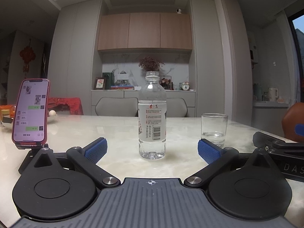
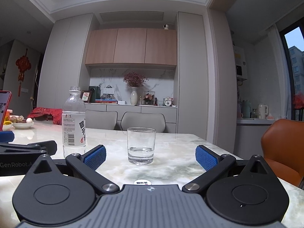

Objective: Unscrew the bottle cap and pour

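A clear plastic water bottle (image 1: 152,117) with a white label stands upright and uncapped on the marble table (image 1: 117,129). My left gripper (image 1: 152,150) is open, its blue pads on either side of the bottle's base, a little short of it. A clear glass (image 1: 214,129) with a little water in the bottom stands to the bottle's right. In the right wrist view my right gripper (image 2: 151,156) is open, facing the glass (image 2: 141,145), with the bottle (image 2: 74,121) to the left. The white cap (image 2: 142,182) lies on the table just under the right gripper.
A phone (image 1: 31,110) on a stand is at the table's left. A plate of food (image 2: 21,123) sits far left. Grey chairs (image 2: 143,122) stand behind the table, an orange chair (image 2: 283,144) at the right. The other gripper's body (image 1: 281,148) lies at the right.
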`<action>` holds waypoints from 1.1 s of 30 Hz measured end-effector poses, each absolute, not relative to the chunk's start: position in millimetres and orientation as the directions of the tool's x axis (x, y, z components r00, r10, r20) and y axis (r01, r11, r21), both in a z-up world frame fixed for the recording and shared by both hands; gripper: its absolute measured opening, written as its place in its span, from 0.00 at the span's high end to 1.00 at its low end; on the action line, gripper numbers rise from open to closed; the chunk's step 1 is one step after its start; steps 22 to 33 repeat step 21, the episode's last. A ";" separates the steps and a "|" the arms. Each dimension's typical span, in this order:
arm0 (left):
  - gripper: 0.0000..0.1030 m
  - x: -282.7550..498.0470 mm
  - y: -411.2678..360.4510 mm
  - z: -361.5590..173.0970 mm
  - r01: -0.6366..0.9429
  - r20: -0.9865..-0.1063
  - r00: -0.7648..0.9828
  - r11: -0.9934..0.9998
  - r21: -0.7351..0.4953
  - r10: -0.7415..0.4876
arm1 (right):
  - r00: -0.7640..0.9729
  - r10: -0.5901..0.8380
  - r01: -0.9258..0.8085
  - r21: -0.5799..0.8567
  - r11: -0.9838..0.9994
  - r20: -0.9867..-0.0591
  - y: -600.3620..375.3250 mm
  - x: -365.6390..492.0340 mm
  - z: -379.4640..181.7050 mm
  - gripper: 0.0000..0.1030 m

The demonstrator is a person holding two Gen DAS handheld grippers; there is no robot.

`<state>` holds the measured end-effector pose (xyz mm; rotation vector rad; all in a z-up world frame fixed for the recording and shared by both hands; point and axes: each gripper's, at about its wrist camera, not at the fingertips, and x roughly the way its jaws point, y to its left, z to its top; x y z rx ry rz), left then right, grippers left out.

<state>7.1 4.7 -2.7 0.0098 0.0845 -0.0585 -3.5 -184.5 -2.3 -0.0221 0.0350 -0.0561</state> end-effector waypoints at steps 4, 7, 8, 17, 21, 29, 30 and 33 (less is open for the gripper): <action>0.00 6.5 2.6 -3.1 0.052 -0.085 0.995 0.998 0.023 -0.050 | 0.998 -0.056 0.055 -0.016 0.998 -0.040 -184.7 -2.5 -1.6 0.00; 0.00 7.2 2.8 -3.3 0.049 -0.089 0.995 0.999 0.020 -0.047 | 0.998 -0.055 0.055 -0.015 0.998 -0.041 -185.0 -2.5 -1.2 0.00; 0.00 7.4 3.0 -3.3 0.048 -0.092 0.995 0.999 0.017 -0.046 | 0.998 -0.055 0.055 -0.015 0.998 -0.041 -184.7 -2.3 -1.1 0.00; 0.00 7.7 2.1 -2.2 0.057 -0.097 0.994 0.998 0.028 -0.054 | 0.997 -0.058 0.058 -0.019 0.998 -0.043 -184.9 -1.7 -1.2 0.00; 0.00 8.1 4.0 -1.4 0.052 -0.095 0.994 0.999 0.009 -0.051 | 0.997 -0.059 0.058 -0.020 0.998 -0.044 -185.1 -1.5 -1.5 0.00; 0.00 8.1 4.0 -1.4 0.052 -0.095 0.994 0.999 0.009 -0.051 | 0.997 -0.059 0.058 -0.020 0.998 -0.044 -185.1 -1.5 -1.5 0.00; 0.00 8.1 4.0 -1.4 0.052 -0.095 0.994 0.999 0.009 -0.051 | 0.997 -0.059 0.058 -0.020 0.998 -0.044 -185.1 -1.5 -1.5 0.00; 0.00 8.1 4.0 -1.4 0.052 -0.095 0.994 0.999 0.009 -0.051 | 0.997 -0.059 0.058 -0.020 0.998 -0.044 -185.1 -1.5 -1.5 0.00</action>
